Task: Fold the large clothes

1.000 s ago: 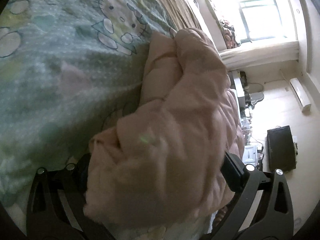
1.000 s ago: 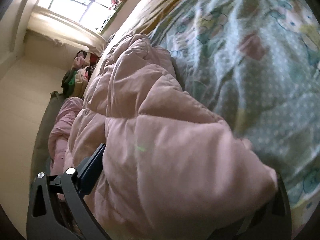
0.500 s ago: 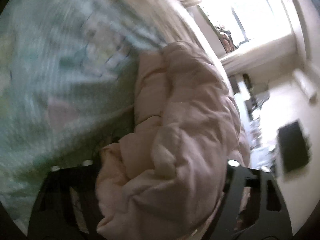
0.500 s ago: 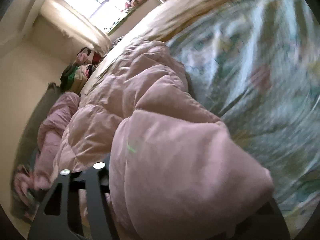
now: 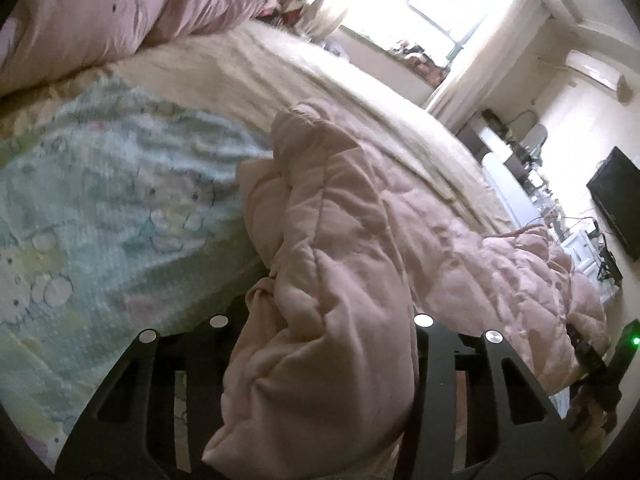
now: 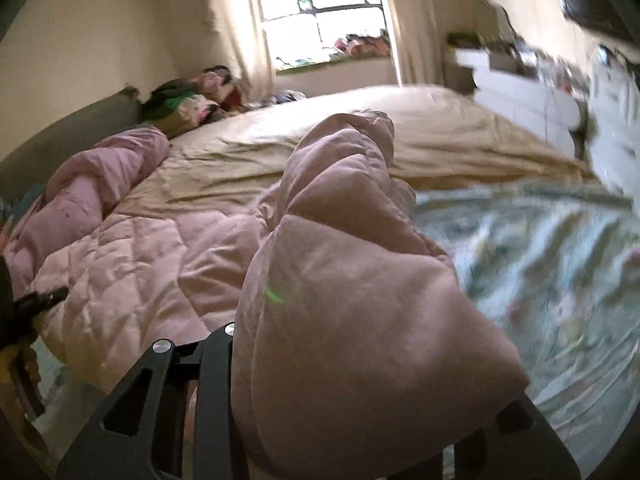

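Both grippers, left (image 5: pixel 320 360) and right (image 6: pixel 360 380), jaws just closing and now clamped on bunched pink quilted coat (image 5: pixel 360 220), lifted off cartoon-print blanket (image 5: pixel 100 200) on the bed.

No readable text, labels, brands or nos. in either view; the sheet (image 5: pixel 100 208) has only cartoon cat prints, w/ no lettering I can make out, tho it's blurred, esp. in right view.

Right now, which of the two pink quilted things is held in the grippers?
The pale pink quilt, bunched across the cartoon sheet; the other pink bundle lies untouched at the headboard.
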